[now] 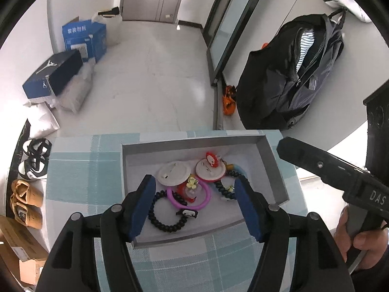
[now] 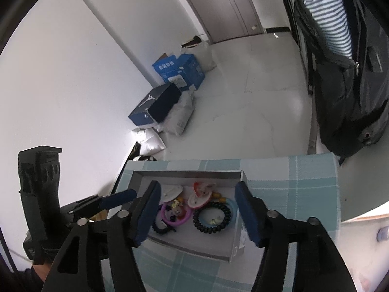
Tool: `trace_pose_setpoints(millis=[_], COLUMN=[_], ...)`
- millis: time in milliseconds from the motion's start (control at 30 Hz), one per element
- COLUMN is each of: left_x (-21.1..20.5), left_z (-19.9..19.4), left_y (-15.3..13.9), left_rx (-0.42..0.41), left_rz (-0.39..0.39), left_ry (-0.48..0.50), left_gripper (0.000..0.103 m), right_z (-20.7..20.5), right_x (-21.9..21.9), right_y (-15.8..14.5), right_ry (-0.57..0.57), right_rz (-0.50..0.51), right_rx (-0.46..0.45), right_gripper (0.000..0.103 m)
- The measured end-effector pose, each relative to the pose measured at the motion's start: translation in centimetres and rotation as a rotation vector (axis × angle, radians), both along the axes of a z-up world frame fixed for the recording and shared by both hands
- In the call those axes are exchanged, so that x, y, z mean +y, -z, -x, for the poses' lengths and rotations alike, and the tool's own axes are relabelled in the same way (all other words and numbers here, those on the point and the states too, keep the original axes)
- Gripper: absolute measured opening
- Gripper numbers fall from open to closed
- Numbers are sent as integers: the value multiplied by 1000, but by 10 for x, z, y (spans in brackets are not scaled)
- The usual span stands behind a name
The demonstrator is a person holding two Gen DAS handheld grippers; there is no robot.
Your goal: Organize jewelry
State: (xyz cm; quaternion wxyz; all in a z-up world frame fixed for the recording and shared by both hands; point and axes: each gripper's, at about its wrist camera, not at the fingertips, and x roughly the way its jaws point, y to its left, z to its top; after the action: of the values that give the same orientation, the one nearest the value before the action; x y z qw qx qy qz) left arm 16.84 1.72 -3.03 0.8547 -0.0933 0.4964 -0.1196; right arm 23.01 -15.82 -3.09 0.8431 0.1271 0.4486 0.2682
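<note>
Two blue pads of the left hand-held gripper [image 1: 195, 208] stand wide apart, empty, above the grey tray [image 1: 274, 168] on the checked worktop [image 1: 80, 170]. From the right wrist, the right hand-held gripper [image 2: 197, 215] is equally wide, empty, above the jewelry [image 2: 211, 216] inside the tray.

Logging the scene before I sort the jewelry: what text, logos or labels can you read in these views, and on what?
"DAS": white letters on the black body of the right gripper; anything after them is out of view.
White Chinese characters on the blue cardboard carton: too blurred to read.
White jumping-figure logo, no words, on the dark blue shoe box.
Label on the brown cardboard box: too small to read.
Grey jewelry tray: no text visible.
</note>
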Motion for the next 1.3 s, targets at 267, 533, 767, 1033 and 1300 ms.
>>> trace_pose_setpoints(millis=[267, 533, 767, 1033, 1300], left_x=[-2, -1, 5, 4, -3], left_z=[22, 48, 75, 92, 102], left_y=[-17, -32, -43, -48, -47], left_rx=[-92, -154, -213, -243, -247], left_rz=[-36, -52, -86, -89, -105], left_ry=[-43, -86, -144, -159, -157], left_gripper=[63, 76, 79, 80, 80], right_z=[27, 63, 88, 114, 124], right_x=[-8, -9, -11, -11, -14], right_y=[-12, -24, -28, -31, -31], right_ry=[10, -6, -17, -25, -24], right_rz=[5, 24, 36, 44, 60], right_rx=[-71, -171, -227, -282, -298], right_gripper=[81, 91, 99, 103, 103])
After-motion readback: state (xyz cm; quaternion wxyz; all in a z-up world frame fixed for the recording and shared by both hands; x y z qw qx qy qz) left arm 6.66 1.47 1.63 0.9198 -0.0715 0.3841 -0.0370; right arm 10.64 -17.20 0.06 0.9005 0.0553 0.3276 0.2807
